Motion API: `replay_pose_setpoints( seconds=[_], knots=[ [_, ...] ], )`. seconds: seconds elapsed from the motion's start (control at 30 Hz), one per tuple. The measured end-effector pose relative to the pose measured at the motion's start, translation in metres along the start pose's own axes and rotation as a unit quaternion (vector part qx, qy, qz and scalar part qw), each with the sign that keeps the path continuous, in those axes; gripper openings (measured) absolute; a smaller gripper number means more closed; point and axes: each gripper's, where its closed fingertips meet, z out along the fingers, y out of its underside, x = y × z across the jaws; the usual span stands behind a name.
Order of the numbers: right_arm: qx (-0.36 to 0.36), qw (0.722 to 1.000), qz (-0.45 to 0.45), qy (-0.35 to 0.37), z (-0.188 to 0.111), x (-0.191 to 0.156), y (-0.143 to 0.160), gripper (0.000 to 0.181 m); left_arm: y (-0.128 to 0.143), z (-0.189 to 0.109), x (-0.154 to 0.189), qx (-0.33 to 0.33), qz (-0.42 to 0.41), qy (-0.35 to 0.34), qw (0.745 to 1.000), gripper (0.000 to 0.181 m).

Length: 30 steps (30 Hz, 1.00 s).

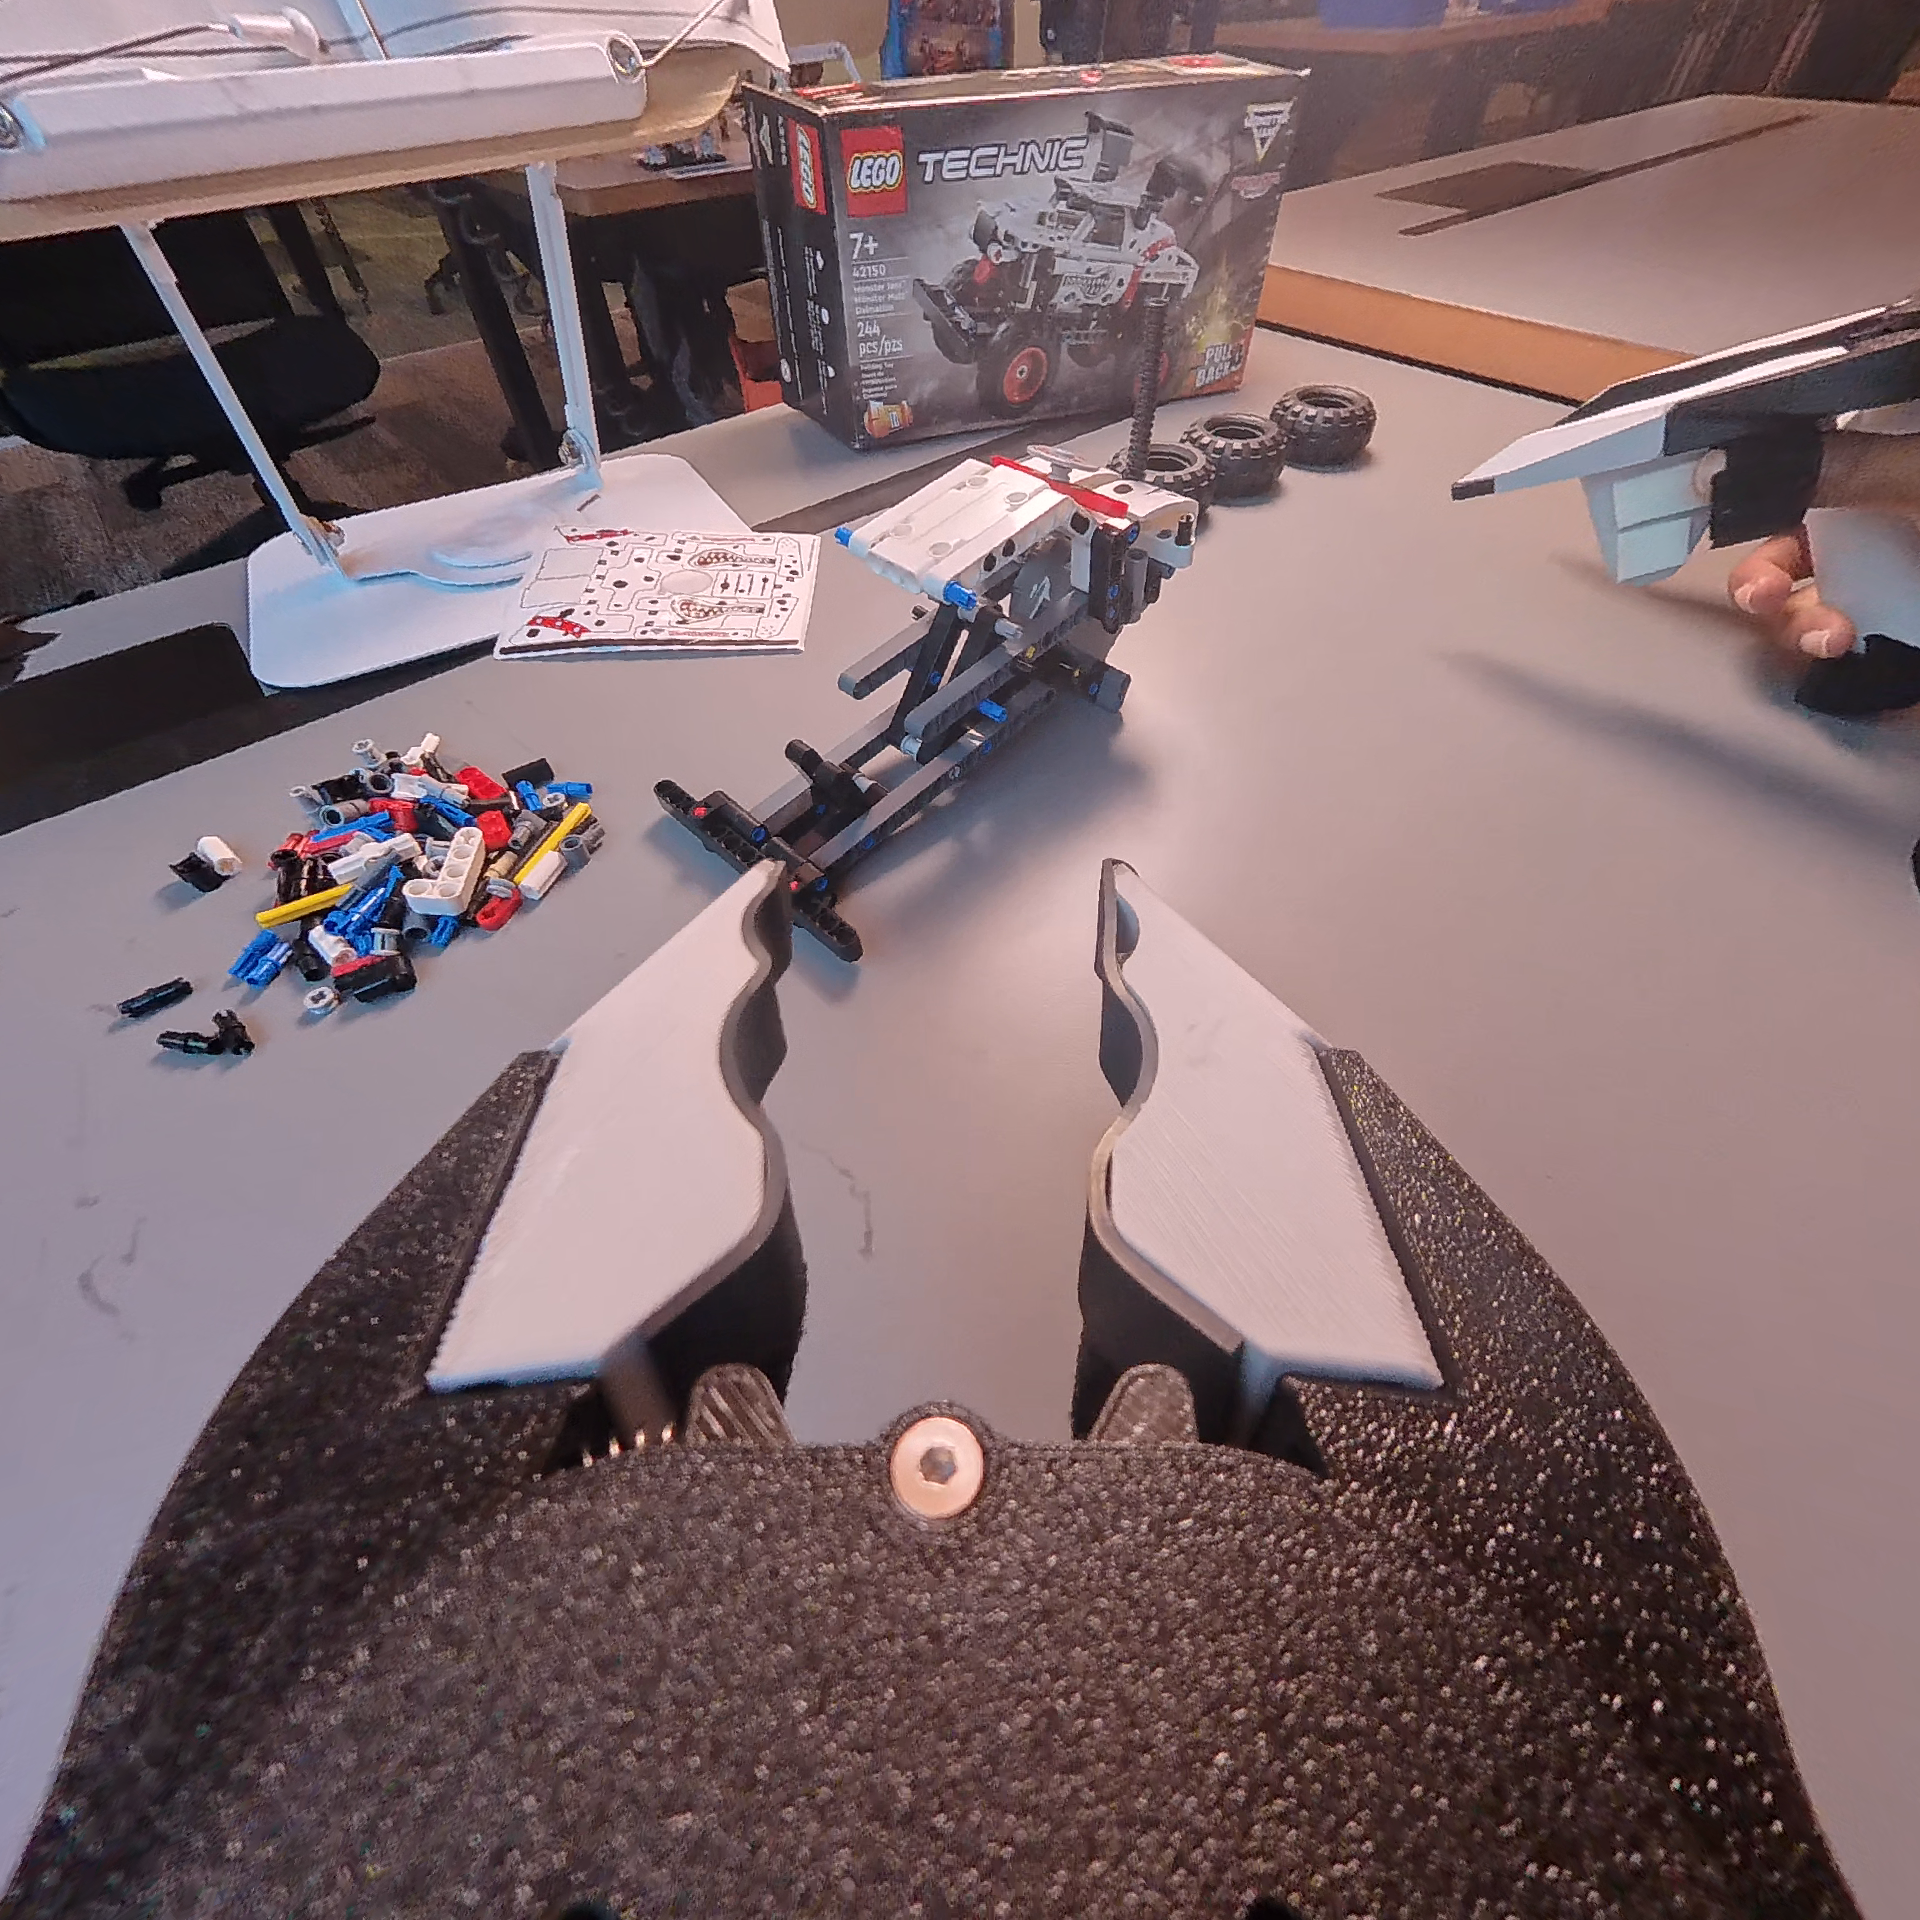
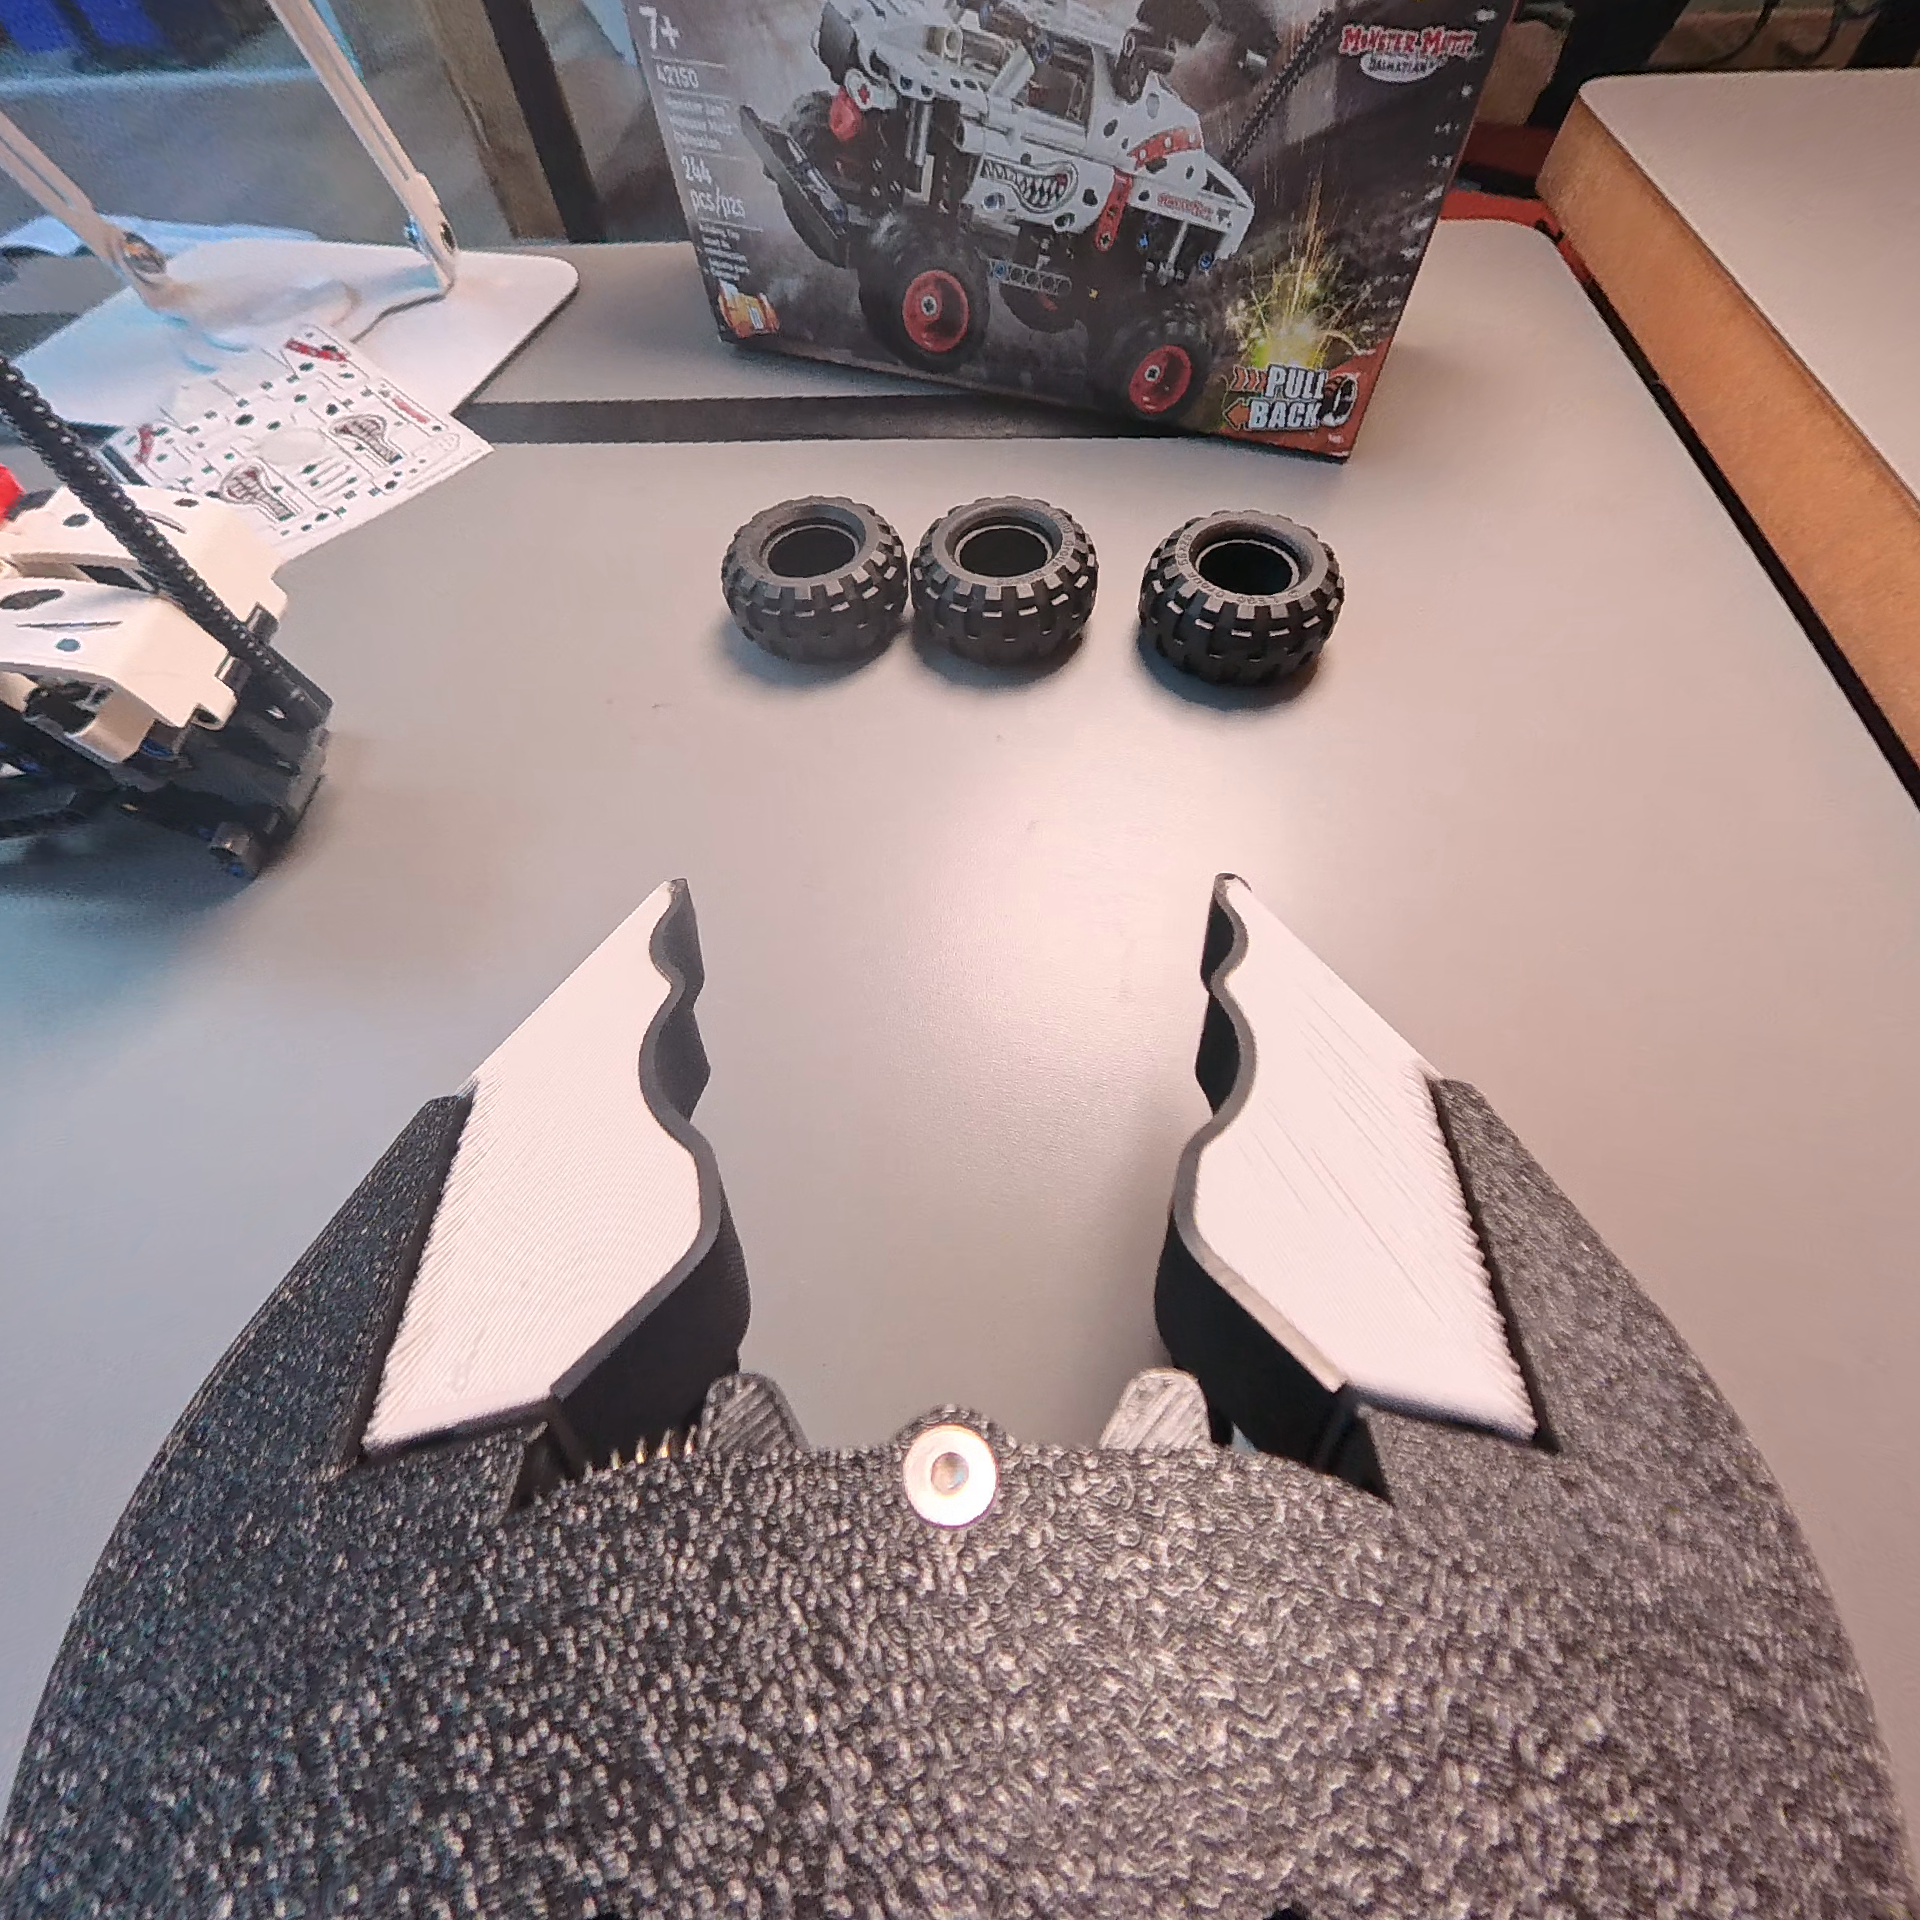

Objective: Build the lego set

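Note:
A half-built truck chassis (image 1: 956,665) of black, grey and white pieces lies on the grey table; it also shows at the left edge of the right wrist view (image 2: 135,665). My left gripper (image 1: 940,883) is open and empty, its left fingertip just in front of the chassis's black front bar. Three black tyres (image 2: 1018,603) stand in a row ahead of my right gripper (image 2: 951,894), which is open, empty and well short of them. A heap of small loose pieces (image 1: 405,873) lies left of the chassis. My right gripper also shows at far right in the left wrist view (image 1: 1475,483).
The set's box (image 1: 1023,249) stands at the back of the table. A sticker sheet (image 1: 660,608) lies beside a white stand's base (image 1: 416,582). The table's right edge (image 2: 1766,582) meets a wooden-edged table. A person's hand (image 1: 1792,603) holds the right gripper.

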Motion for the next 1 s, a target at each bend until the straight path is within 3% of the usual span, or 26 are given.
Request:
replay_pose_setpoints(
  seconds=[0.67, 0.87, 1.0],
  knots=[
    [0.0, 0.999, -0.043, 0.011, 0.0, -0.01, 0.001, 0.095, -0.007, -0.007, -0.005, 0.007, -0.002, -0.007, 1.0, 0.073],
    [0.002, 0.999, -0.049, 0.009, 0.0, -0.011, -0.001, 0.093, -0.008, -0.007, 0.001, 0.008, -0.008, 0.008, 1.0, 0.065],
    [0.005, 0.996, -0.091, 0.023, 0.01, 0.017, -0.016, 0.067, -0.008, -0.006, 0.009, 0.006, -0.008, 0.023, 1.0, 0.059]
  ],
)
